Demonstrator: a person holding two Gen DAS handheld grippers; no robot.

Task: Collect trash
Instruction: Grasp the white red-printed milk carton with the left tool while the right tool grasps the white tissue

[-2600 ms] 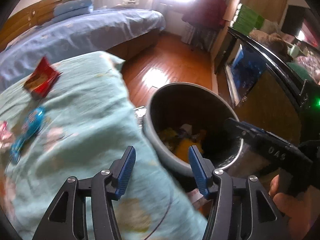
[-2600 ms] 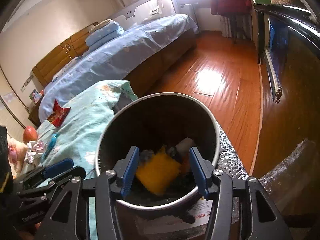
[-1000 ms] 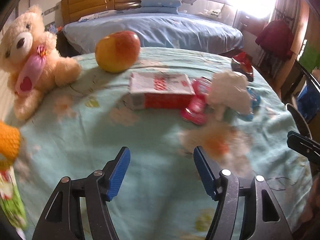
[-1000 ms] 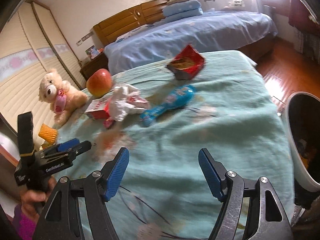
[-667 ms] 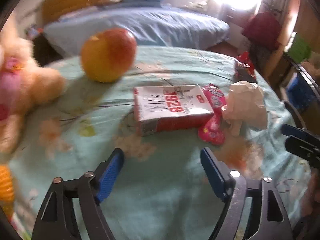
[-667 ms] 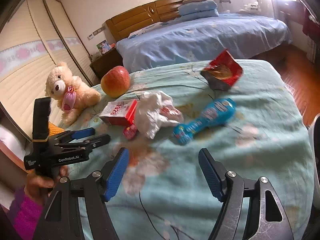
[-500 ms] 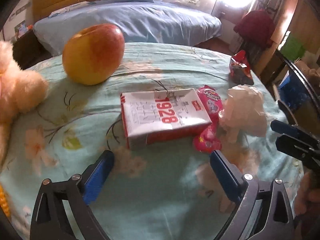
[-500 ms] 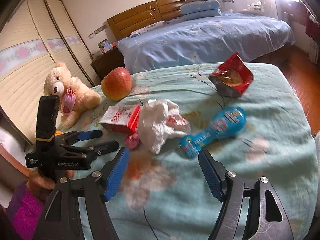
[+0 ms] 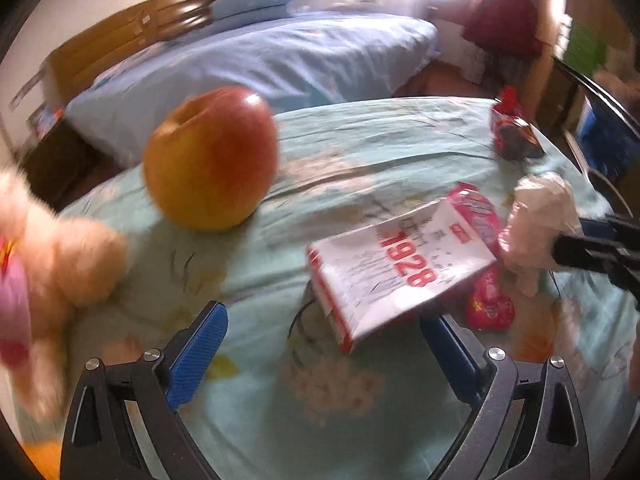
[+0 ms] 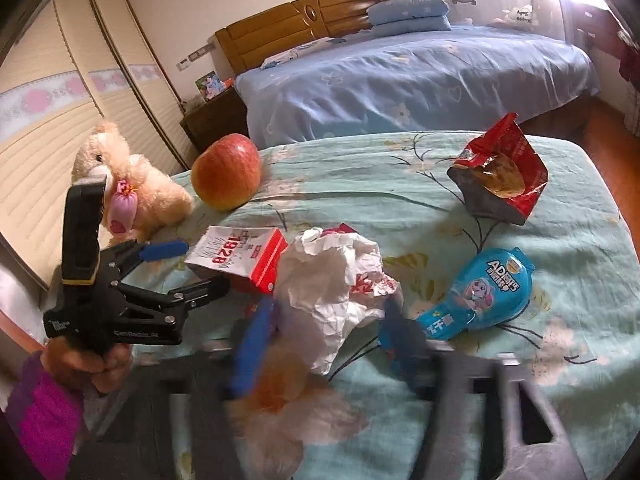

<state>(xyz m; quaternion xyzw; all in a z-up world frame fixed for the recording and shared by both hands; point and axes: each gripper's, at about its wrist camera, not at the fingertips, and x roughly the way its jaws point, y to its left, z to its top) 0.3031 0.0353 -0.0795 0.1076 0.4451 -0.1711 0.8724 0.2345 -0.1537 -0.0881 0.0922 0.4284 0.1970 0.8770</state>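
Note:
A white and red "1928" carton (image 9: 400,264) lies on the light blue tablecloth; it also shows in the right wrist view (image 10: 240,258). My left gripper (image 9: 324,324) is open, its fingers on either side of the carton's near end. A crumpled white wrapper (image 10: 336,284) lies beside the carton. My right gripper (image 10: 326,330) is open and blurred, its fingers on either side of the wrapper's near part. A blue snack pack (image 10: 484,292), a red chip bag (image 10: 500,172) and a pink wrapper (image 9: 486,296) lie nearby.
A red apple (image 9: 212,160) and a teddy bear (image 10: 128,188) sit at the table's left. A bed with blue covers (image 10: 400,72) stands behind the table (image 10: 560,380). A wooden floor lies to the right.
Both grippers turned from the trash bin to the table and moved in. The left one closed in on the carton, the right one on the white wrapper.

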